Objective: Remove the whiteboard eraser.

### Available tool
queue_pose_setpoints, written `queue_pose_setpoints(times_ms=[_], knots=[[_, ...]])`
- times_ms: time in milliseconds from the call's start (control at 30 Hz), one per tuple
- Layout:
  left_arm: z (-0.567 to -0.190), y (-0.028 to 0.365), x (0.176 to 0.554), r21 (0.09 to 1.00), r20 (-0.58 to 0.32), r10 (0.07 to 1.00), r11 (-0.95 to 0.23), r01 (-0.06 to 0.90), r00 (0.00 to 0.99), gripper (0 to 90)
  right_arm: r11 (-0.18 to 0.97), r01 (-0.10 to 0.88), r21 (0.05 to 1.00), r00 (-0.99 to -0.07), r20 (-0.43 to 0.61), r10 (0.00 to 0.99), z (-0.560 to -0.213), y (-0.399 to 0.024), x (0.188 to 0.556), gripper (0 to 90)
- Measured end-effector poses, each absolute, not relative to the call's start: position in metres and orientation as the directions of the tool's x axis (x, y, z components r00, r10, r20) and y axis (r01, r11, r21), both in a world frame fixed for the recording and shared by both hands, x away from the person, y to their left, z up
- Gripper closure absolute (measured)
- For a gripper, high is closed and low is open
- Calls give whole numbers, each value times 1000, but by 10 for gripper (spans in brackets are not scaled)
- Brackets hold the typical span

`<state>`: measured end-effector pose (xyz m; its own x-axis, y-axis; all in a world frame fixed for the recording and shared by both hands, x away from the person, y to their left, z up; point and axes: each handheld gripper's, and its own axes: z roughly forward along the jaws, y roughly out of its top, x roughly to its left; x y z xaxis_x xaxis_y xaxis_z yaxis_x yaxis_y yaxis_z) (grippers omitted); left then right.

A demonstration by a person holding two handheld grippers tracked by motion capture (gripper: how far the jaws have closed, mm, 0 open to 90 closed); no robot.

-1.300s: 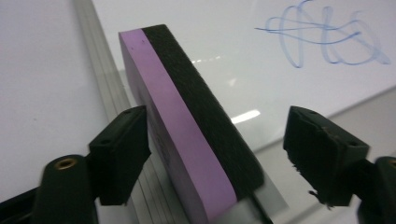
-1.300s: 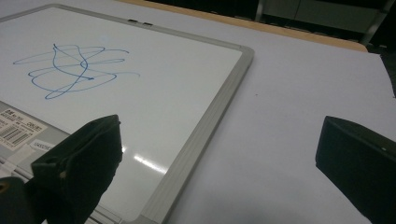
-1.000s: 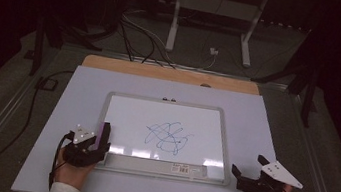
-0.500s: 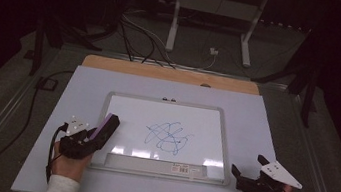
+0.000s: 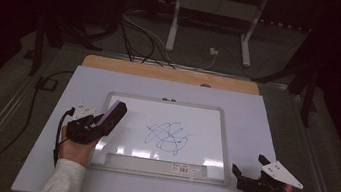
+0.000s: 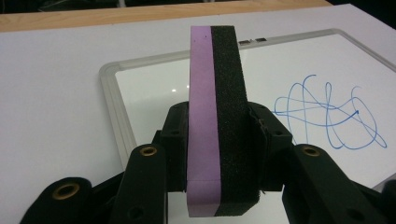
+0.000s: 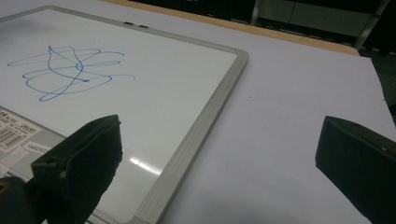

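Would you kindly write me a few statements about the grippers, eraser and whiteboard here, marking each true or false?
1. The left gripper is shut on the purple and black eraser. True.
2. The right gripper holds a marker. False: its jaws stand open and empty.
3. A blue scribble is on the whiteboard. True.
4. The eraser covers the scribble. False: it sits at the board's left edge, apart from it.

White stand (image 5: 215,16), floor cables (image 5: 141,36).
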<state>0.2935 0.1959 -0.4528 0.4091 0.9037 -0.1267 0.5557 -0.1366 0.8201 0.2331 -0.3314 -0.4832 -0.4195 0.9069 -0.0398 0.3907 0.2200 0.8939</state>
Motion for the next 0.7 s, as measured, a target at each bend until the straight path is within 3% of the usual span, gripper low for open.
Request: queue_pose_setpoints(times_ms=[700], knots=[[-462,171,330,826,-99,882,-185,532,461,642,223,394,892,-423,-40,905,-484,-331,234,10]])
